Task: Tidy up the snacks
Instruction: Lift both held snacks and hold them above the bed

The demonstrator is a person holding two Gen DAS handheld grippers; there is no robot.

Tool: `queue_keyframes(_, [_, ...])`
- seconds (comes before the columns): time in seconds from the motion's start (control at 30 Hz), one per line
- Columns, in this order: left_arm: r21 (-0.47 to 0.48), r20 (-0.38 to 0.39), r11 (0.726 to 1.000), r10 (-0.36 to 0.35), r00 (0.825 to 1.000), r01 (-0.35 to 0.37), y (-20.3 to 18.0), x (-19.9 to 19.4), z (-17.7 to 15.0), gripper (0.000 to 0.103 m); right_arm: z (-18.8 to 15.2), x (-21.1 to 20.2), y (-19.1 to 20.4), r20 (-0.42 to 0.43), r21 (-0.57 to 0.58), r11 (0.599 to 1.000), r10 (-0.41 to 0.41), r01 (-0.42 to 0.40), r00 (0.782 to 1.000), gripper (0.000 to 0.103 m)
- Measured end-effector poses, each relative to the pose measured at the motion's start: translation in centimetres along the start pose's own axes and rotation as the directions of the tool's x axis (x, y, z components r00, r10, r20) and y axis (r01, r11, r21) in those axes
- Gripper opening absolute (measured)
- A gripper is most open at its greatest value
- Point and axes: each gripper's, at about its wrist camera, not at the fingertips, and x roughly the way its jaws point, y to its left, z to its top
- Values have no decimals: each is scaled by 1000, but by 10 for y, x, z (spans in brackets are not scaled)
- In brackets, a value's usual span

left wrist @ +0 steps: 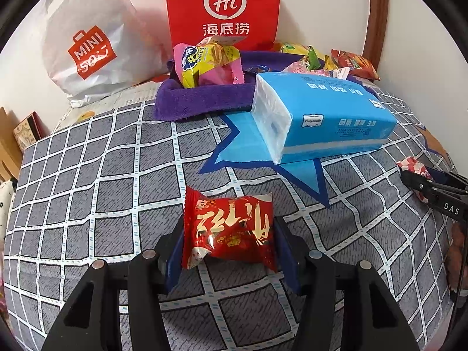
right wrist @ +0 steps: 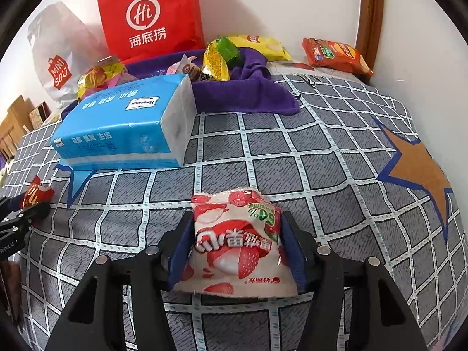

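My left gripper (left wrist: 228, 234) is shut on a red snack packet (left wrist: 229, 231) with gold characters, held above the grey checked cloth. My right gripper (right wrist: 238, 237) is shut on a white and pink strawberry snack packet (right wrist: 237, 245). Each gripper also shows at the edge of the other view: the right gripper (left wrist: 421, 181) and the left gripper (right wrist: 32, 201). A purple towel tray (left wrist: 204, 99) at the back holds several snack packets; it also shows in the right wrist view (right wrist: 242, 93).
A blue tissue pack (left wrist: 324, 117) lies in front of the purple tray, seen too in the right wrist view (right wrist: 122, 122). A red Hi paper bag (left wrist: 222, 8) and a white Miniso bag (left wrist: 90, 44) stand against the wall. Yellow chips (right wrist: 263, 45) and an orange packet (right wrist: 336, 55) lie at the back right.
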Motion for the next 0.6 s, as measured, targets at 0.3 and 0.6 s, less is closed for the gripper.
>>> queue_keyframes(0.3, [-3, -3, 1000, -6, 1000, 6, -1, 1, 0, 56, 1, 1, 3, -6, -27, 1000, 5, -6, 1000, 65])
queue_keyframes(0.6, [-9, -1, 1000, -12, 1000, 12, 2, 1, 1, 54, 3, 4, 4, -11, -41, 999, 11, -12, 1000, 68])
